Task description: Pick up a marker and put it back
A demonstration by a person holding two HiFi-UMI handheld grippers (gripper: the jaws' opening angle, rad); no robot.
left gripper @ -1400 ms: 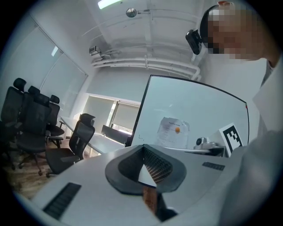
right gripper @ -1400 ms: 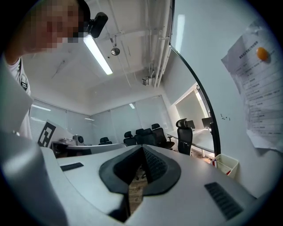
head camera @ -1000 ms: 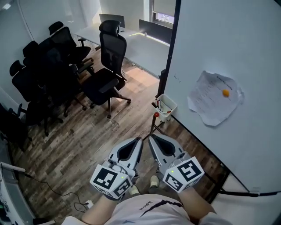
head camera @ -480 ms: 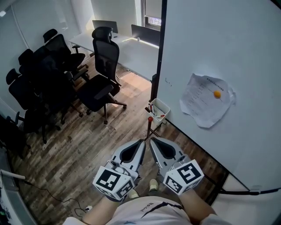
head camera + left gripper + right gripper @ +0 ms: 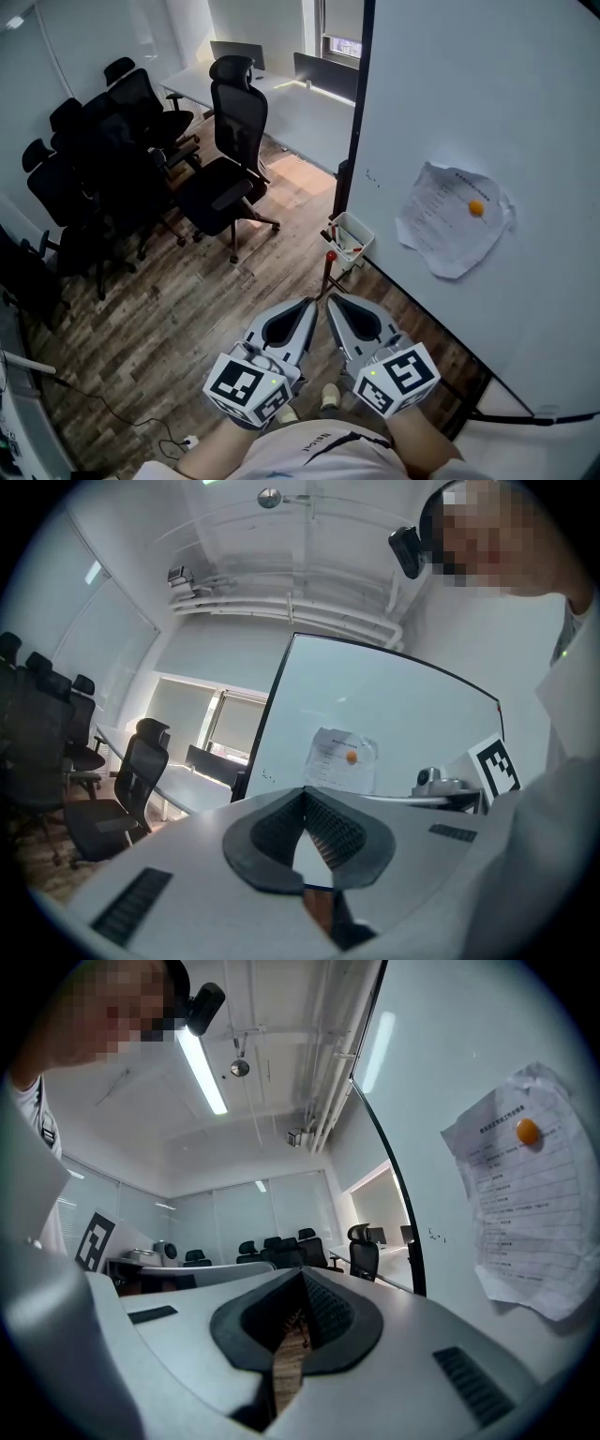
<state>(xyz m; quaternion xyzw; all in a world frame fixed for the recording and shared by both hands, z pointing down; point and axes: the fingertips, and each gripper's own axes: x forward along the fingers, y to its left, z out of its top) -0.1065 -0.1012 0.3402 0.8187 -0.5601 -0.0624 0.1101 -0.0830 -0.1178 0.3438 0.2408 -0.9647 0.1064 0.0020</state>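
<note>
A small white tray (image 5: 362,222) hangs at the whiteboard's (image 5: 487,112) lower left corner, and markers (image 5: 351,247) with red ends lie in it. In the head view both grippers are held side by side low in the picture, pointing towards that tray and well short of it. My left gripper (image 5: 309,302) is shut with nothing in it, its tips meeting in its own view (image 5: 302,792). My right gripper (image 5: 329,298) is likewise shut and empty (image 5: 301,1273).
A crumpled paper sheet (image 5: 448,225) is pinned to the board by an orange magnet (image 5: 476,207). Black office chairs (image 5: 230,150) and a long white desk (image 5: 281,103) stand to the left on a wood floor (image 5: 187,309). A red knob (image 5: 330,254) sits below the tray.
The head view swung slightly left and then back. Both grippers stay shut, side by side, in the same place.
</note>
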